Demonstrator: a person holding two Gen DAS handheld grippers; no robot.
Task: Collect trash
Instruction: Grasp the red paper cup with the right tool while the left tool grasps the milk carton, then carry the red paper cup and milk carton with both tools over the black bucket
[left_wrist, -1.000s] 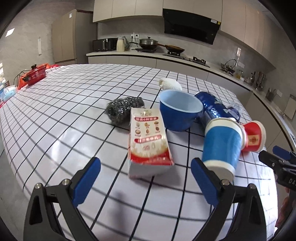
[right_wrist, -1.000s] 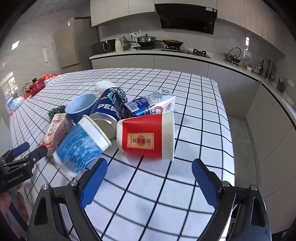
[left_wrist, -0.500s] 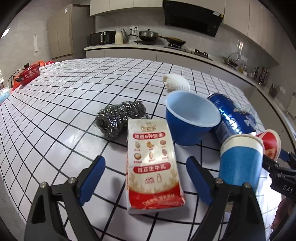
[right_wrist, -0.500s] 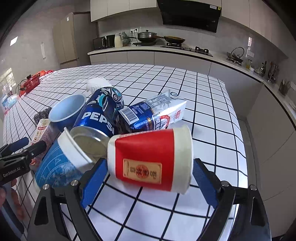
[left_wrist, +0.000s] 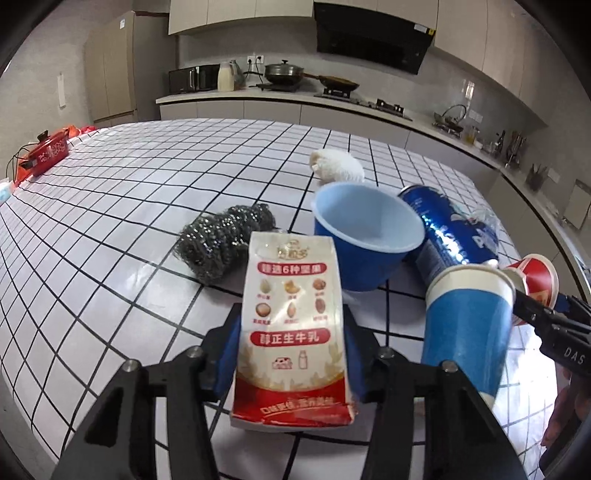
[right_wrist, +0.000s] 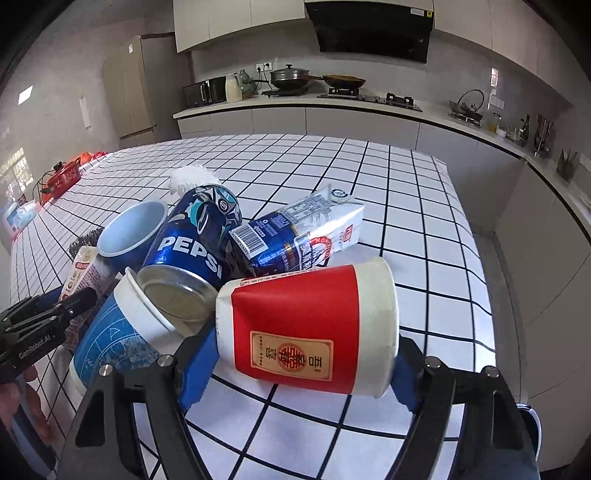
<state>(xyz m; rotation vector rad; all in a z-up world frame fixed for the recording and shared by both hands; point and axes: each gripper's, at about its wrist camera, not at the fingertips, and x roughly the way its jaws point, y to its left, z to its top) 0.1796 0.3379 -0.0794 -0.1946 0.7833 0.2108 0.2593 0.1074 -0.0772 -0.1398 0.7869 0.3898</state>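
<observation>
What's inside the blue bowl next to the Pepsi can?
The blue bowl looks empty: its pale inner wall and part of the bottom show bare. Its near rim hides the rest of the floor.

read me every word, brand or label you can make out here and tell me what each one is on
"PEPSI": blue can.
"醇正生牛乳": red-and-white milk carton, held in the left hand-held gripper.
"囍": label on the red paper cup, between the right hand-held gripper fingers.
"GenRobot.AI": left hand-held gripper body.
Blue-and-white carton: print unreadable.
</observation>
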